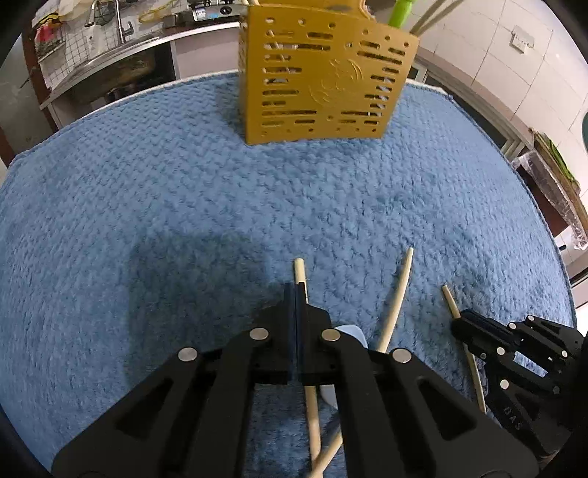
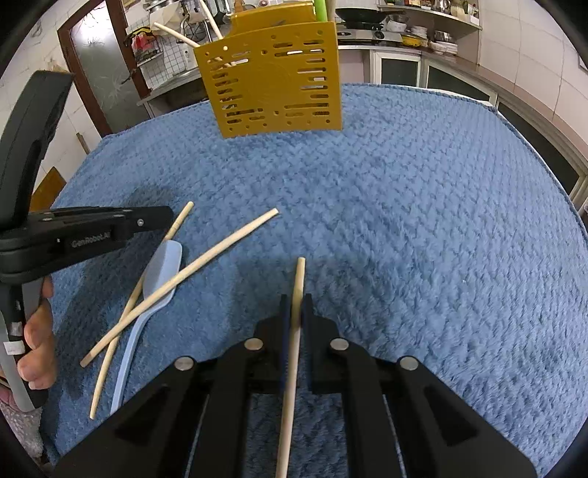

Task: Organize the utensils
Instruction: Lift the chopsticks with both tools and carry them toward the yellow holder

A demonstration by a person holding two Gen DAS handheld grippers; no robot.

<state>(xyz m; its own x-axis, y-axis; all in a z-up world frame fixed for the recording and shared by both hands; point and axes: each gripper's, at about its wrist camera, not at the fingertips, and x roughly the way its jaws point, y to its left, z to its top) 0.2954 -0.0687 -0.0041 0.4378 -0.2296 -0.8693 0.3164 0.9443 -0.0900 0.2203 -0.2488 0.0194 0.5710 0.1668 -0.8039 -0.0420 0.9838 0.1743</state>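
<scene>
Right gripper (image 2: 294,299) is clamped on a chopstick (image 2: 298,279) whose tip projects ahead of the jaws. Left gripper (image 1: 295,290) has its jaws together; a second stick (image 1: 299,270) lies just right of them. Only the right view shows the spoon (image 2: 161,272) under crossed sticks; the holder (image 2: 275,81) stands well ahead.

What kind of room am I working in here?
Most likely a home kitchen. A sink with a tap sits behind the blue mat, a stove with a wok and stacked dishes line the far counter, and a yellow utensil holder stands on the mat.

A home kitchen: steel sink (image 1: 110,70) with tap (image 1: 119,20), gas stove (image 2: 371,33), stacked dishes (image 2: 444,44) on the counter.
</scene>
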